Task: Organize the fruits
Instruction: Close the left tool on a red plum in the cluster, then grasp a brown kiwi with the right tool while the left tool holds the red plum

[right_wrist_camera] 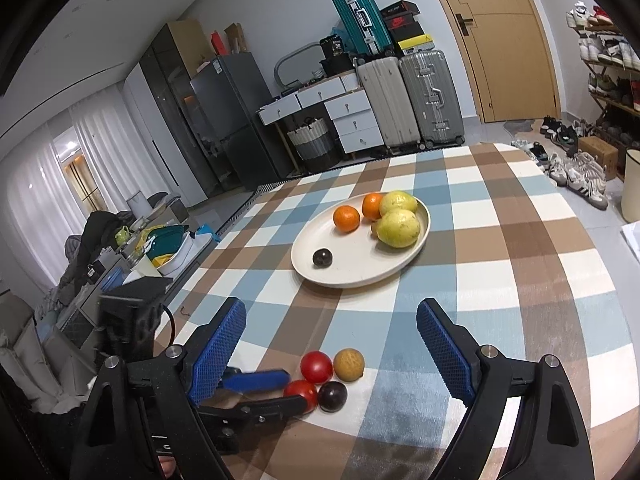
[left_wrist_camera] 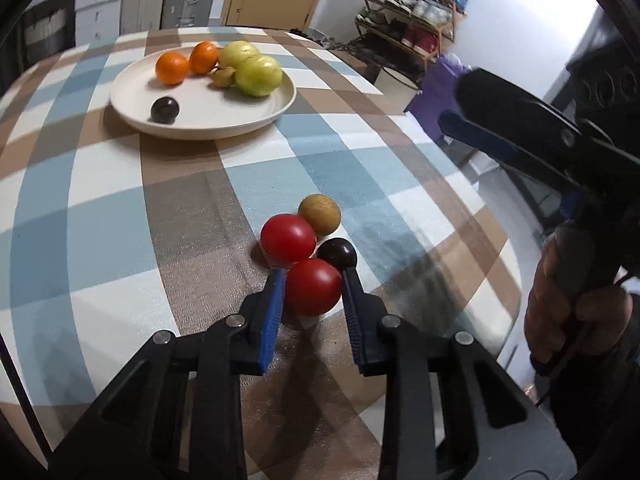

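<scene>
Both views were evenly and fairly brightly lit by soft indoor light, with no hard glare on the checked worktop (left_wrist_camera: 120, 208). In the left wrist view a white wall (left_wrist_camera: 520, 28) at upper right was washed out almost to pure white. Shadows were soft: a faint dark smear lay on the cloth beside the small fruits, and the plate (left_wrist_camera: 132, 116) cast a dim rim shadow. In the right wrist view daylight glowed through sheer curtains (right_wrist_camera: 52, 184) at far left. Strong fisheye bending curved the checks and door frames, and black vignetting filled the corners. The near fingers (left_wrist_camera: 272, 312) looked sharp; the other tool at the right edge was slightly blurred.
</scene>
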Tool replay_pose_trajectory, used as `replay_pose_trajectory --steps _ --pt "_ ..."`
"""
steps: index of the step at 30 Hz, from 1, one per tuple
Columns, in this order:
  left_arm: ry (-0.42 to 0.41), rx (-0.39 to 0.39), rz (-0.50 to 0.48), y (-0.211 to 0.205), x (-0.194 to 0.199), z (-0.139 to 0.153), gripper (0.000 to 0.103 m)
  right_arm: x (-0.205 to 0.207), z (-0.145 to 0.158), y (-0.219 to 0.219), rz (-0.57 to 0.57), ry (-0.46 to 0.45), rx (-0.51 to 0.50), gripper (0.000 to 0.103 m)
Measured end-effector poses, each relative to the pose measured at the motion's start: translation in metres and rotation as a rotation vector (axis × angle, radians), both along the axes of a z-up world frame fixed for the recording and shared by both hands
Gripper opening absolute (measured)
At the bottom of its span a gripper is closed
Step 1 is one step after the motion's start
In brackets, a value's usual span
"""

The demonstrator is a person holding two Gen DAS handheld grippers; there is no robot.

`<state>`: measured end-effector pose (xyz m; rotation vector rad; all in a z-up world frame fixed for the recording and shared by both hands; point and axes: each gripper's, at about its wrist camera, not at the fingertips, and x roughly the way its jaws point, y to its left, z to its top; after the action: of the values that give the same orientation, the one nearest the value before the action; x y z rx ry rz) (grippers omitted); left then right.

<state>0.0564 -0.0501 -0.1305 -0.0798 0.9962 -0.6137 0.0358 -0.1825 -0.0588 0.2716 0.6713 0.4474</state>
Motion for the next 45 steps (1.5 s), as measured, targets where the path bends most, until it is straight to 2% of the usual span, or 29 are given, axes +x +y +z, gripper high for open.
replay_pose_trajectory --steps 14,20,40,42,45 --pt "0.016 -0.065 0.074 0.031 -0.005 0.006 0.026 0.009 -0.028 -0.006 0.004 0.099 0.045 0.089" --pt "0.024 -0.073 0.093 0.043 -0.011 0.005 0.026 0.012 -0.039 -0.001 0.015 0.130 0.027 0.089" --pt "0.044 -0.123 0.115 0.060 -0.023 0.000 0.026 0.024 -0.065 0.016 0.060 0.217 0.014 0.063" --pt "0.044 -0.126 0.117 0.061 -0.023 0.001 0.026 0.025 -0.066 0.016 0.058 0.225 0.019 0.056" --pt "0.042 -0.131 0.120 0.062 -0.022 0.002 0.026 0.027 -0.070 0.018 0.063 0.241 0.021 0.051"
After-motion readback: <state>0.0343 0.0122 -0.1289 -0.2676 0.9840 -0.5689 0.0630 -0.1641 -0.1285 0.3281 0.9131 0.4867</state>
